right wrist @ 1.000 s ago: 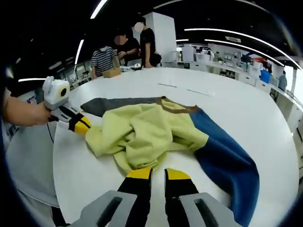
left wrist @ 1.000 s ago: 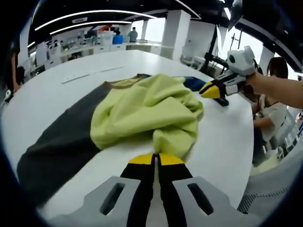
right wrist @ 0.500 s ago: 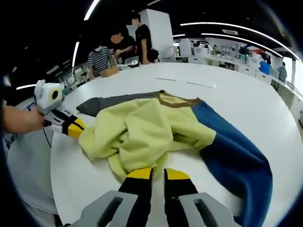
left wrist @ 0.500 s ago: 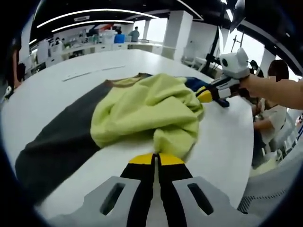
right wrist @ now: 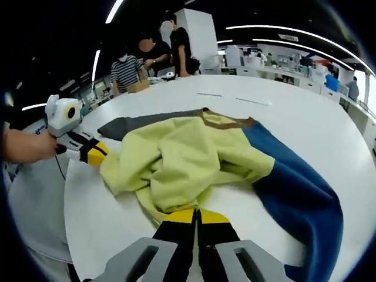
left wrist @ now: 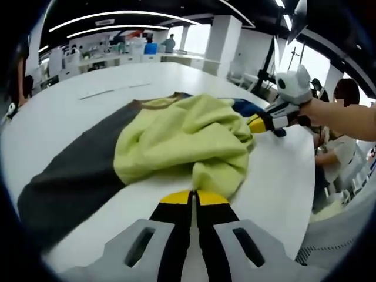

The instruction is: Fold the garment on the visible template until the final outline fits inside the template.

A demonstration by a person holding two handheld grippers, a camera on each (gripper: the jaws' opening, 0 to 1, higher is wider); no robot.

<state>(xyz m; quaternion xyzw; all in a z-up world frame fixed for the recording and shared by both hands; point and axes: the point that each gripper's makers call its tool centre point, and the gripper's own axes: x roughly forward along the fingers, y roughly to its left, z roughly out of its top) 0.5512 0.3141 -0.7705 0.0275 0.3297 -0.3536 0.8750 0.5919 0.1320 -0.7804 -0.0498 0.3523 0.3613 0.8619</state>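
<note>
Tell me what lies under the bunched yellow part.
Under the yellow part the white table shows around it; the grey sleeve and blue sleeve run out from beneath. Any template there is covered.

1. A large open-plan office or lab hall: long curved light strips (left wrist: 111,14) run across a dark ceiling.
2. Beyond the big white round surface (right wrist: 282,117) stand thick white pillars (right wrist: 197,35) and rows of cluttered workbenches (left wrist: 111,56).
3. People (right wrist: 176,50) stand grouped at the surface's far edge.

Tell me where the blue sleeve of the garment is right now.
In the right gripper view, the blue sleeve lies flat on the white table, right of the bunched yellow-green body.
</note>
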